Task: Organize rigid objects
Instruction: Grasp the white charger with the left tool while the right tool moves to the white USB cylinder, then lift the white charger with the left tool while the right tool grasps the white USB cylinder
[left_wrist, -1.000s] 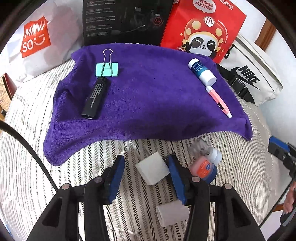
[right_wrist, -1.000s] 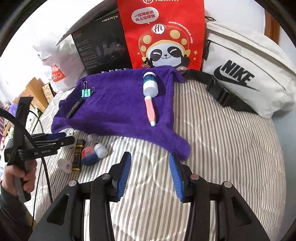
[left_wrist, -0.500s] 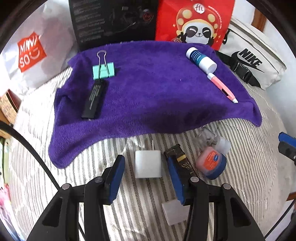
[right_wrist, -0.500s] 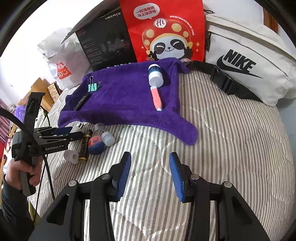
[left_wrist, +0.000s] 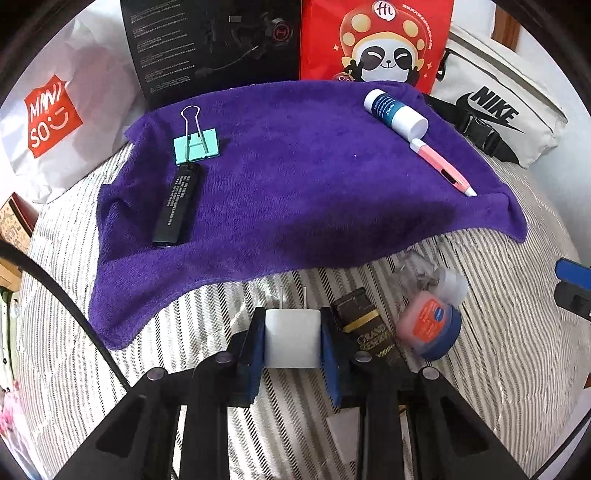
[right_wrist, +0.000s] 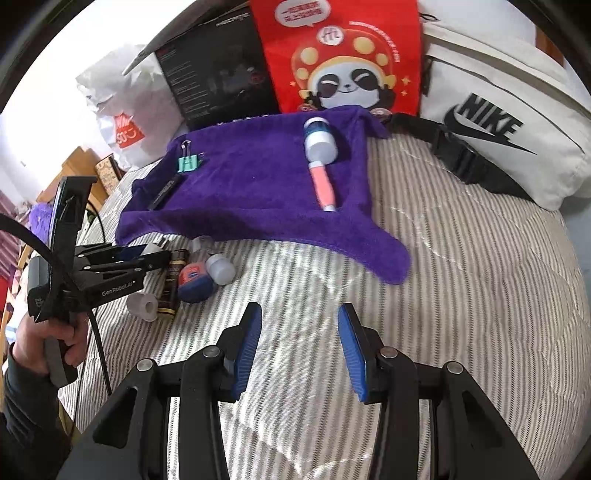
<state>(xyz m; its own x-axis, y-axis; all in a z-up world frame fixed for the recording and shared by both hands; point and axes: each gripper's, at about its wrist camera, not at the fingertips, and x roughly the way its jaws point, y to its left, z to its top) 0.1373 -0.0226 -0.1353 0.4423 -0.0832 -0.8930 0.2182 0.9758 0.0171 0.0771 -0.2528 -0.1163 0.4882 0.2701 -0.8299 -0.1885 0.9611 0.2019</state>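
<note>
In the left wrist view my left gripper (left_wrist: 291, 318) has its jaws closing, and both blue pads press the sides of a white plug-in charger (left_wrist: 291, 341) on the striped bed cover, prongs pointing away. Just right of it lie a dark brown tube (left_wrist: 369, 328) and a small blue-lidded jar (left_wrist: 430, 328). On the purple towel (left_wrist: 314, 192) rest a green binder clip (left_wrist: 197, 147), a black stick (left_wrist: 177, 205), a white and blue bottle (left_wrist: 397, 112) and a pink pen (left_wrist: 441, 170). My right gripper (right_wrist: 299, 332) hangs open over bare bed cover, nothing between its fingers.
Along the back stand a white shopping bag (left_wrist: 55, 122), a black box (left_wrist: 214, 44), a red panda bag (left_wrist: 376, 40) and a white waist bag (left_wrist: 495, 110). A clear cap (right_wrist: 142, 304) lies by the left gripper. A hand (right_wrist: 55, 343) holds that gripper's grip.
The left jaws have closed from wide apart onto the white charger, which turned square between the pads. The left view rolled slightly. The right gripper has stayed still and open.
</note>
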